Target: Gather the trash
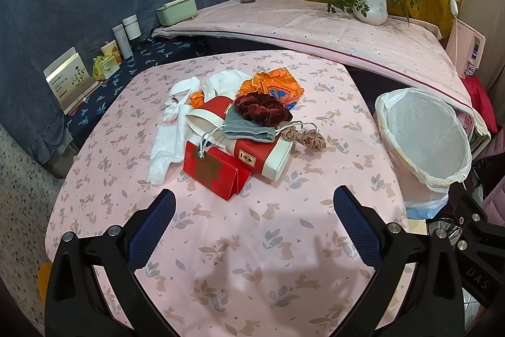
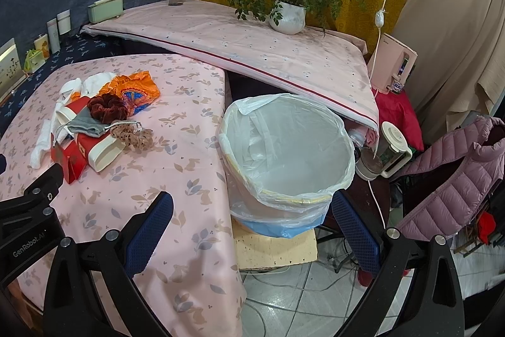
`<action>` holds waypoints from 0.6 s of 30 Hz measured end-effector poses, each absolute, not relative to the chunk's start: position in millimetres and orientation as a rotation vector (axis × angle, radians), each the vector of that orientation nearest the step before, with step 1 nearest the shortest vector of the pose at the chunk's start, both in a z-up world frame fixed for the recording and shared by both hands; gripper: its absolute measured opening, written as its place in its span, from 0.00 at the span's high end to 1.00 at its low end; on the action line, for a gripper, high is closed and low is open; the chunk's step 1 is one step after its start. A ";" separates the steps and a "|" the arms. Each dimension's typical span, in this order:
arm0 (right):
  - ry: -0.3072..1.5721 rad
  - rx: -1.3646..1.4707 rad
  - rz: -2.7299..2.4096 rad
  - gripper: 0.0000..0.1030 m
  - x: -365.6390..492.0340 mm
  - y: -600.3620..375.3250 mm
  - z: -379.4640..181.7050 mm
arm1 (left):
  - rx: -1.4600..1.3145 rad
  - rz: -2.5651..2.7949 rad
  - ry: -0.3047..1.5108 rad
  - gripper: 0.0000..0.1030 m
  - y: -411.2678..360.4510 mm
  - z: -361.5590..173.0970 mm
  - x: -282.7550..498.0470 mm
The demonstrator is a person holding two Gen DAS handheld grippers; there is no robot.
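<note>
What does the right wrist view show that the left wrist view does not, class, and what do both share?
Only the right wrist view shows the purple puffer jacket, the white kettle and the tiled floor. Only the left wrist view shows the speckled floor on its left edge. Both show the lined bin, the pile with the red box, and the potted plant.

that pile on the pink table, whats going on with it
A person holds a gripper in each hand, and both the left gripper and the right gripper are open and empty. The pile sits untouched on the table: red boxes, white tissues, an orange wrapper, scrunchies and a grey pouch. The lined trash bin beside the table looks empty, so no trash has gone in yet.
</note>
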State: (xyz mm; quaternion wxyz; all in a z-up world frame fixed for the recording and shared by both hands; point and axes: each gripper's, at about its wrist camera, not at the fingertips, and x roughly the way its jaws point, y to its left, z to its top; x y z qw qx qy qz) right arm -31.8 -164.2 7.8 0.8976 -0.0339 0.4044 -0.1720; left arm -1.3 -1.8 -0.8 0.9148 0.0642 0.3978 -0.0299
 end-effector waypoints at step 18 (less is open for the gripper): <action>0.840 -0.068 -0.358 0.07 -31.7 -173.3 7.6 | 0.132 -0.060 0.819 0.07 -1.7 -0.8 -1.4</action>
